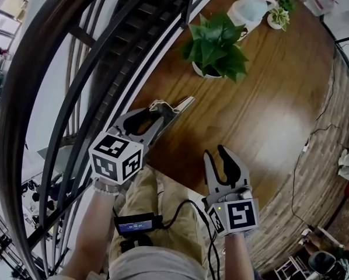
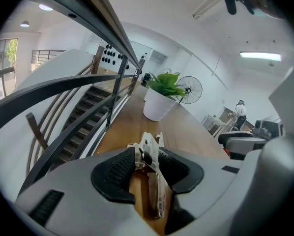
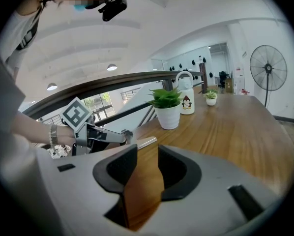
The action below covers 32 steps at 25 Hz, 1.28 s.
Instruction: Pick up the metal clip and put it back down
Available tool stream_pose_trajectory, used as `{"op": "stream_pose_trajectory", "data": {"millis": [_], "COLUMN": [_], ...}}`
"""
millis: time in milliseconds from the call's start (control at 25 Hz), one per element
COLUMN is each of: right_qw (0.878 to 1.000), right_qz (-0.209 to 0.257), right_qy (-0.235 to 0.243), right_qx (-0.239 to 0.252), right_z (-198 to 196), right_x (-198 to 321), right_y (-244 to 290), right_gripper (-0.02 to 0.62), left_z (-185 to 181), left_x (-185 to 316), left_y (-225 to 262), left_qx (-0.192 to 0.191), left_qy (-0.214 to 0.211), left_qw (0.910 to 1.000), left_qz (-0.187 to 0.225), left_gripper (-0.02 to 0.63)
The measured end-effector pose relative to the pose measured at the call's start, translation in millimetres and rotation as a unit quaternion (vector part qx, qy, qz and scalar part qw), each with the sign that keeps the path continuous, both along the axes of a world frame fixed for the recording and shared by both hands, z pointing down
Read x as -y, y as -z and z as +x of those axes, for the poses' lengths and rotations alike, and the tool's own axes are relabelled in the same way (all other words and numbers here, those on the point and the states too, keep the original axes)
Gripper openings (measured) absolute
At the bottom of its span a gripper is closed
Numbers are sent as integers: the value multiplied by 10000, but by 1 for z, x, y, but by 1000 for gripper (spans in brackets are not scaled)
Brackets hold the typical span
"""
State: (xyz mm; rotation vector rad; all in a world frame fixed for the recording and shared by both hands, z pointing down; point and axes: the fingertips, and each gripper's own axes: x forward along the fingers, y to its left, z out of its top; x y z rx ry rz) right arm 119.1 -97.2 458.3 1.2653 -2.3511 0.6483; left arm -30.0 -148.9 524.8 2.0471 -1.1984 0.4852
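The metal clip (image 1: 178, 104) is a long silver spring clip at the near left of the wooden table (image 1: 268, 109), close to the railing. My left gripper (image 1: 161, 111) is shut on it. In the left gripper view the clip (image 2: 154, 181) stands on edge between the two black pads (image 2: 118, 170), touching both. It is low at the tabletop, and I cannot tell whether it rests on it. My right gripper (image 1: 215, 152) is open and empty near the table's front edge, right of the clip. From the right gripper view (image 3: 147, 162) the clip (image 3: 146, 141) shows ahead to the left.
A potted green plant (image 1: 215, 45) stands beyond the clip. A white jug (image 1: 250, 10) and a small plant (image 1: 278, 17) are at the far end. A dark railing (image 1: 75, 98) over a stairwell runs along the table's left edge. A cable lies across the person's lap (image 1: 157, 209).
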Motion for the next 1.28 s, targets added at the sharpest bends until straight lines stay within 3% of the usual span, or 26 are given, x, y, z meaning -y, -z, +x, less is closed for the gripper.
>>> {"op": "stream_pose_trajectory", "data": {"millis": [160,240,520,960,1280], "right_qw": [10000,10000,10000,10000,10000], "right_qz": [-23,-26,-40,-12,35], "right_qy": [12,3,-1,9,-28], "right_qx": [1,-2,22,42,-4], "right_z": [-1,0,-3,-7,-7], "right_x": [1,1,-1,-2,4], "right_y": [-5,-6,-8,-8,-3], "right_gripper": [143,143,143,143,143], "left_z": [4,4,9,25,35], "left_x": [1,2,0,-3,-12], "left_y": [-4,-4,0,9,17], "left_qx": [4,2,-364,-637,-624], "left_qy": [-126,-99,-116,-471,-809], "left_qw": [9999,10000,9993,9967,9944], "left_qz": [-1,6,53,197,261], "left_gripper": [149,115,67,23,15]}}
